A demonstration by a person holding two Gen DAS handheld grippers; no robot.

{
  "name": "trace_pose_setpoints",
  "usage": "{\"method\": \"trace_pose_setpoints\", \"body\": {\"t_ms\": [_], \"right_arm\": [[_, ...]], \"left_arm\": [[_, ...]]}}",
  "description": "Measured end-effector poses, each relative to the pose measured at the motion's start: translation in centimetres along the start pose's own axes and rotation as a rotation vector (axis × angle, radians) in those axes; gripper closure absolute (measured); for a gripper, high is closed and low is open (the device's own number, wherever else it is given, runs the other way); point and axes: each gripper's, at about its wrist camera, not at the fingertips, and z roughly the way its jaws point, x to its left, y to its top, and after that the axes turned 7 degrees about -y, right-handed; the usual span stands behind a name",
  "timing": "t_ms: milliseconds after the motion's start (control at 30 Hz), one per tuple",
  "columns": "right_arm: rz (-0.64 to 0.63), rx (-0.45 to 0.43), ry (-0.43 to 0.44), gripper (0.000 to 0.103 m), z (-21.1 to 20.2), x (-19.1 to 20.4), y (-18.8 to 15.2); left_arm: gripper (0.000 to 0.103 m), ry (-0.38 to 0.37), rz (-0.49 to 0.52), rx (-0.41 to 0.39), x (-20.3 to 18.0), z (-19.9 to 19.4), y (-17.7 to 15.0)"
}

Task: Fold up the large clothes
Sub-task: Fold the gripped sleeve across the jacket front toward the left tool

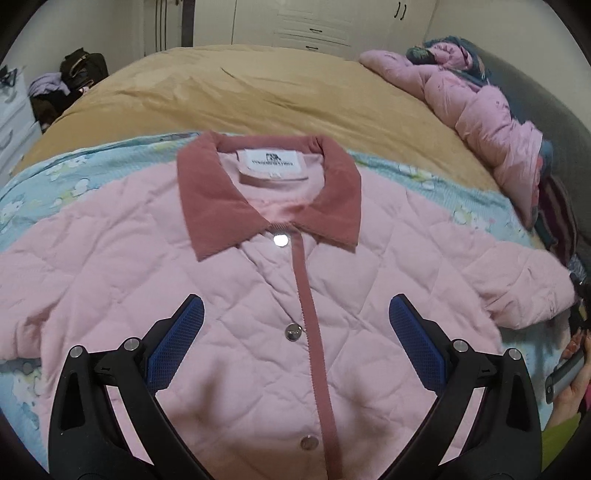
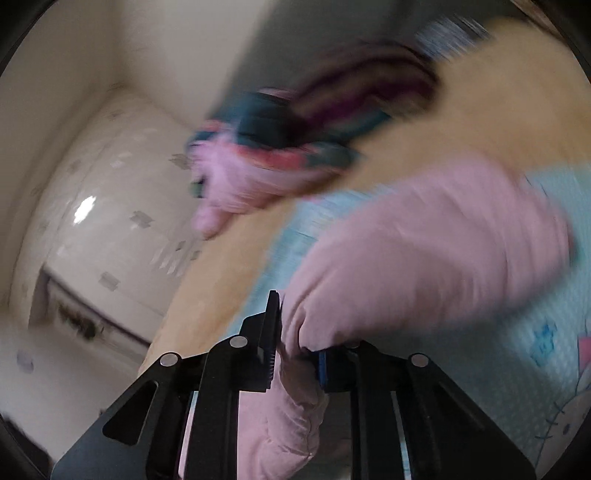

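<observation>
A pink quilted jacket with a dark pink collar and snap buttons lies front up, buttoned, on a light blue floral sheet. My left gripper is open and empty, hovering over the jacket's chest with blue pads either side of the placket. My right gripper is shut on the end of the jacket's sleeve, which is lifted off the sheet; that view is blurred by motion.
A tan blanket covers the bed. A pile of pink and dark clothes lies along the right side by the grey headboard. White wardrobes, a drawer unit and bags stand beyond. The floor lies beside the bed.
</observation>
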Motion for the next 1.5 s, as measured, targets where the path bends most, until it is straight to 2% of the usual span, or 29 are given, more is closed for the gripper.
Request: {"method": "trace_pose_setpoints", "body": {"t_ms": [100,267,367,800,1100,1267,1433,1500], "right_arm": [[-0.086,-0.022,0.056,0.089,-1.5,3.1,0.0],[-0.169,-0.008,0.133,0.089,-2.9,6.9,-1.0],[-0.221,0.007,0.194,0.089,-3.8,9.5,-1.8],[-0.454,0.099,0.371,0.089,-6.2,19.3,-7.3],[-0.69,0.261,0.457,0.09,-6.3,25.3,-15.4],[-0.838,0.367,0.439,0.09,-5.5,27.0,-21.3],[-0.914,0.485,0.4,0.09,-4.2,27.5,-26.6],[-0.937,0.521,0.379,0.09,-3.8,27.0,-28.4]], "left_arm": [[0.009,-0.01,-0.006,-0.031,0.4,-1.9,0.5],[0.009,-0.056,-0.053,-0.077,1.6,-4.7,1.2],[0.009,-0.055,-0.062,-0.102,2.3,-5.9,1.4],[0.009,-0.107,-0.145,-0.14,5.4,-8.6,1.1],[0.009,-0.124,-0.167,-0.132,7.2,-9.9,-0.4],[0.009,-0.147,-0.249,-0.132,9.8,-10.1,-2.1],[0.009,-0.165,-0.299,-0.159,11.6,-9.5,-2.3],[0.009,-0.193,-0.3,-0.142,11.8,-8.7,-2.3]]}}
